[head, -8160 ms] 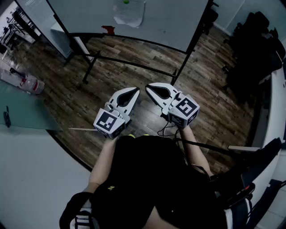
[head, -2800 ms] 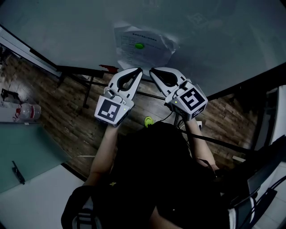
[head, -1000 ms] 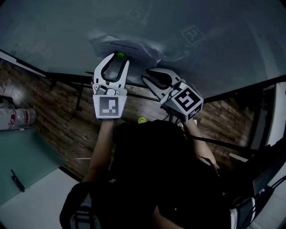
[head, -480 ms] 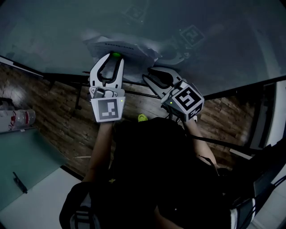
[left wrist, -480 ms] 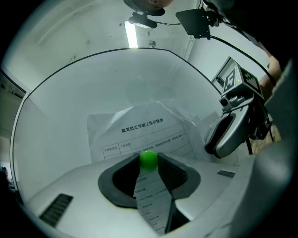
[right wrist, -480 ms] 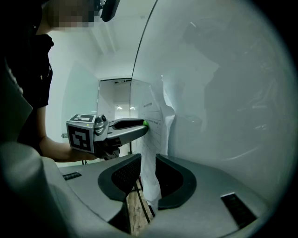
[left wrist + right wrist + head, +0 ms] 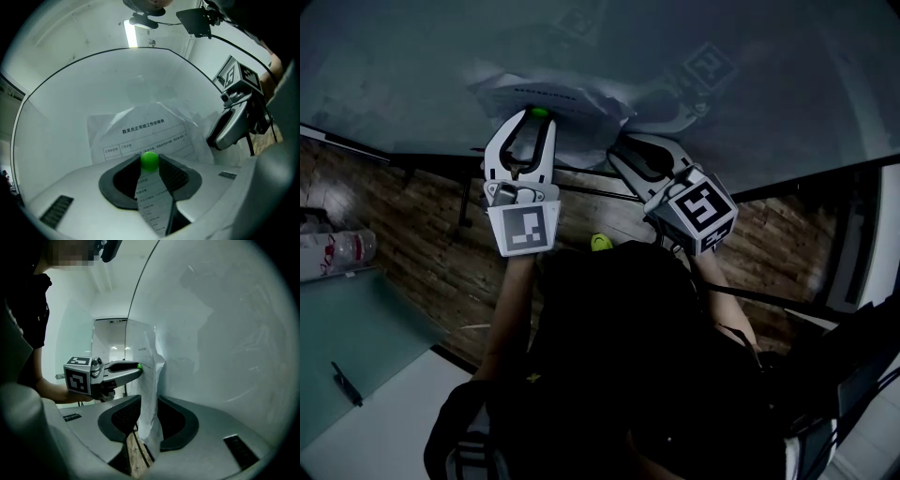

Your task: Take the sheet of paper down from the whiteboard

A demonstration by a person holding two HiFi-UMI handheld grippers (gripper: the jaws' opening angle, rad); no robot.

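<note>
A crumpled printed sheet of paper (image 7: 572, 94) hangs on the whiteboard (image 7: 741, 84), pinned by a round green magnet (image 7: 149, 161). My left gripper (image 7: 530, 120) points straight at the board, and its two pads touch the magnet's sides. In the right gripper view the magnet (image 7: 139, 365) shows at the left gripper's tips (image 7: 133, 366). My right gripper (image 7: 149, 411) is at the sheet's lower right edge (image 7: 149, 380). Its jaws are opening, and the paper's edge hangs loose in the gap between them.
The whiteboard's black stand bar (image 7: 441, 164) runs below the board over a wooden floor. A plastic bottle (image 7: 333, 248) lies at the left beside a glass tabletop (image 7: 356, 328) with a dark pen (image 7: 347, 384). Dark furniture stands at the right.
The left gripper's jaws have narrowed onto the green magnet. The right gripper has shifted a little toward the paper's edge and its jaws have spread wider.
</note>
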